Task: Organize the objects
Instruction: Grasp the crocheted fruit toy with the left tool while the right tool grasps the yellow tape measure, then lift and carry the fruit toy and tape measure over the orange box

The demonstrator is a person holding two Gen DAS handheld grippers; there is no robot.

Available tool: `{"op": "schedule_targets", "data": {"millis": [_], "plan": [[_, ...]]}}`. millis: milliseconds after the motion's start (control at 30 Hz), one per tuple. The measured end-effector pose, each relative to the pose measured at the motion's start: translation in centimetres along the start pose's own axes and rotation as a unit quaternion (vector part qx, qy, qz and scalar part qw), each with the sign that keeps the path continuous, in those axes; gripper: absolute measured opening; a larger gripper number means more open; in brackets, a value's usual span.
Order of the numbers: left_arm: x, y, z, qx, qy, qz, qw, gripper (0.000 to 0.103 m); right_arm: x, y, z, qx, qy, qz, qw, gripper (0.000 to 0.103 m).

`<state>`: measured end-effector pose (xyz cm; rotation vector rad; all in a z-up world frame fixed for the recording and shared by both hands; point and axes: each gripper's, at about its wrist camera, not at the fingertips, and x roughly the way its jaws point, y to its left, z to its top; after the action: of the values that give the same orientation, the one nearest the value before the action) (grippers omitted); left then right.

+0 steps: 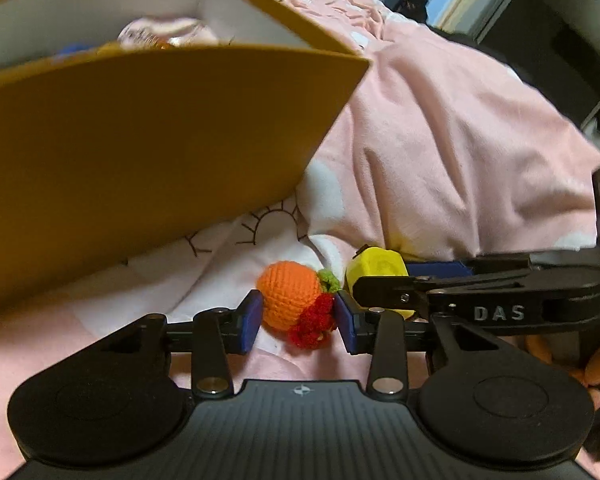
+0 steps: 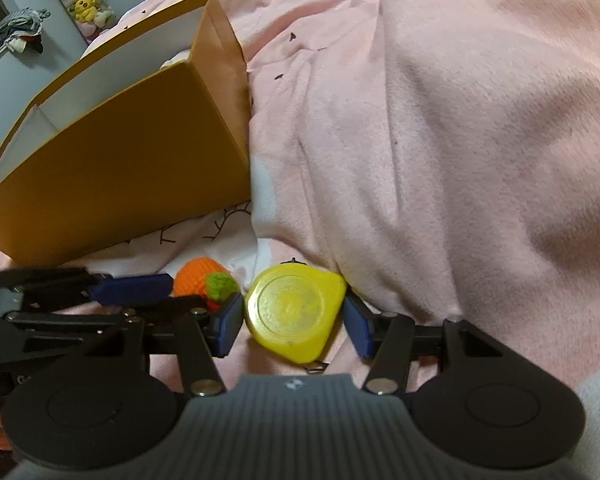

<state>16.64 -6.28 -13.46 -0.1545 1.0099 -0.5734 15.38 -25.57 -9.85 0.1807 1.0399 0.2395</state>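
An orange crocheted fruit [image 1: 290,300] with a green and red tuft lies on the pink bedding, between the blue pads of my left gripper [image 1: 298,320]; the pads look to touch both its sides. A yellow tape measure [image 2: 294,312] lies beside it, between the pads of my right gripper [image 2: 294,326]; the left pad touches it, the right pad stands at its edge. The fruit also shows in the right wrist view [image 2: 198,278], the tape measure in the left wrist view [image 1: 376,272]. An open brown cardboard box [image 2: 120,160] stands just behind, with things inside.
Rumpled pink blanket [image 2: 460,140] rises in folds to the right of the objects. The box's near wall [image 1: 140,160] looms close above the left gripper. Plush toys [image 2: 84,0] sit far back left. The two grippers overlap side by side.
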Motion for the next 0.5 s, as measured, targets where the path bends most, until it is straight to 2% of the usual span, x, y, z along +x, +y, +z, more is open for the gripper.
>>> {"op": "schedule_targets", "data": {"millis": [200,367,500], "plan": [[0.7,1.0,-1.0,-0.030,0.002,-0.026,0.9992,0.049,-0.2,-0.3,0.1,0.009,0.001,0.007,1.000,0.056],[0.2,0.5,-1.6,-0.019,-0.008,-0.015,0.9997,0.047,-0.7,0.0,-0.1,0.006,-0.003,0.007,1.000,0.056],[-1.2,-0.9,-2.0,0.019,-0.025,0.009,0.9995,0.047,-1.3,0.5,-0.2,-0.005,-0.010,0.007,1.000,0.056]]}}
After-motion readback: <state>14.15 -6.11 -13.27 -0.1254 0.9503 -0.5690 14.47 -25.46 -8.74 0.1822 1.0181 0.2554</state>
